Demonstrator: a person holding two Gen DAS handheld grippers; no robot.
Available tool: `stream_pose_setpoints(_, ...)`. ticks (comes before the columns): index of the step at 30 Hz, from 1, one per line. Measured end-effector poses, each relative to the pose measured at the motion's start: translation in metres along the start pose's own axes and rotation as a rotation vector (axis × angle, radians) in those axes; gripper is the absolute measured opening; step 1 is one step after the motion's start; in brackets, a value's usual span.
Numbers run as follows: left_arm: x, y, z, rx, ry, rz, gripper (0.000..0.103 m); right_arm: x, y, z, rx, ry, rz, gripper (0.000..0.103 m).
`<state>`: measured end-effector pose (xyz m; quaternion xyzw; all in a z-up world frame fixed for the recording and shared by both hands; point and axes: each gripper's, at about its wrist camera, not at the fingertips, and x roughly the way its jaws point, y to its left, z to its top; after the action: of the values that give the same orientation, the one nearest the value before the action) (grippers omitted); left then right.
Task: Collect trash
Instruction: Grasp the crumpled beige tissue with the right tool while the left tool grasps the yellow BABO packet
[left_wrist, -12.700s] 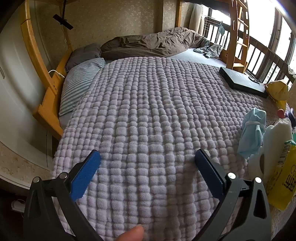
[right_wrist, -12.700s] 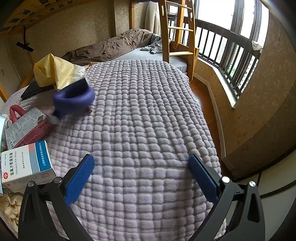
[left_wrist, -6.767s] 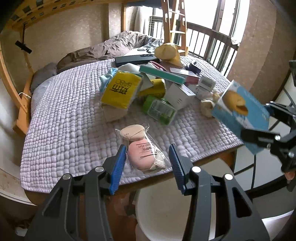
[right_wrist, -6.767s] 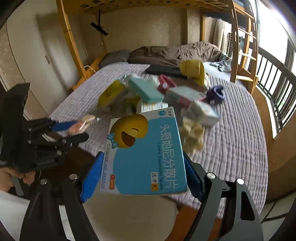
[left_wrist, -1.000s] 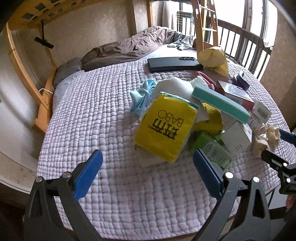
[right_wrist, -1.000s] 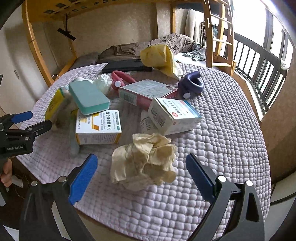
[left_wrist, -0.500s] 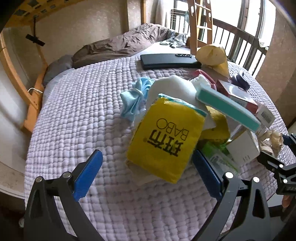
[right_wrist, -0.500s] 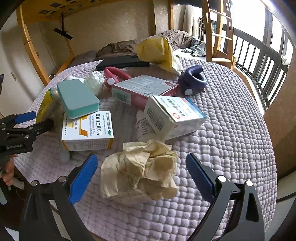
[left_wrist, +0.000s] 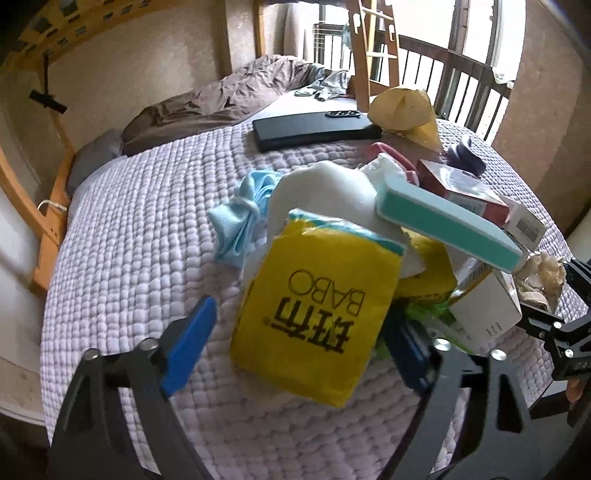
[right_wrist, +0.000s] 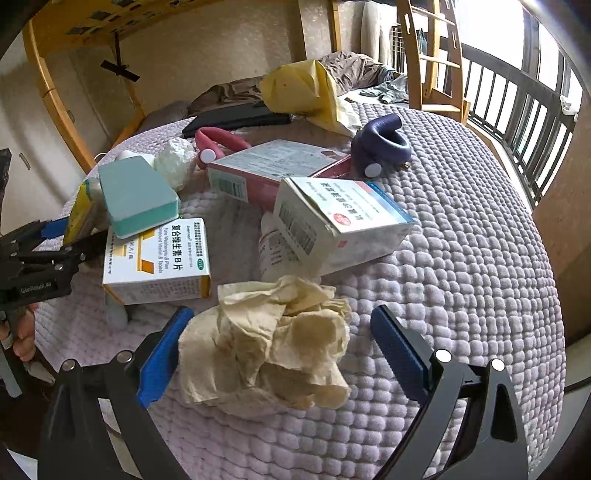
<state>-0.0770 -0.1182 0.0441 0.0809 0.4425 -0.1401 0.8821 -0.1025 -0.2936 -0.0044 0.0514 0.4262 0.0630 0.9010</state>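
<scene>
A heap of trash lies on the lilac quilt. In the left wrist view a yellow BABO pack leans on the heap, between the pads of my left gripper. Those jaws are closing; the left pad still stands clear of the pack and the right pad is at its edge. In the right wrist view a crumpled tan tissue lies between the wide-open pads of my right gripper, neither pad pressing it. The left gripper also shows at the left of that view, held by a hand.
Around the tissue lie a white-and-orange medicine box, a teal box, a white-and-blue box, a pink box, a purple curved item and a yellow bag. A black flat case and a blue cloth lie behind.
The left gripper has come forward and down over the yellow pack and its jaws have narrowed around it. The right gripper has closed in on the tissue, still wide open.
</scene>
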Motion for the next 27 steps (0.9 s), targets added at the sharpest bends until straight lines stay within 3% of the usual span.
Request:
stream_pose_setpoints(8,-0.003,-0.008,0.002,0.038,-0.012,-0.021,0.061,0.0,0.003,-0.005,-0.011,0.009,-0.001,0.094)
stream_pose_setpoints(15,-0.008,-0.008,0.0,0.022,-0.009,-0.029,0.059,-0.005,0.012,-0.01,-0.069,0.007,-0.038,0.064)
stream_pose_setpoints(19,-0.013,-0.008,-0.002,0.015,-0.015,-0.043,0.059,-0.011,0.009,-0.011,-0.063,-0.001,-0.03,0.059)
stream_pose_setpoints(27,-0.027,-0.005,-0.006,-0.007,-0.025,-0.042,0.059,-0.027,0.012,-0.01,-0.06,-0.024,-0.002,0.058)
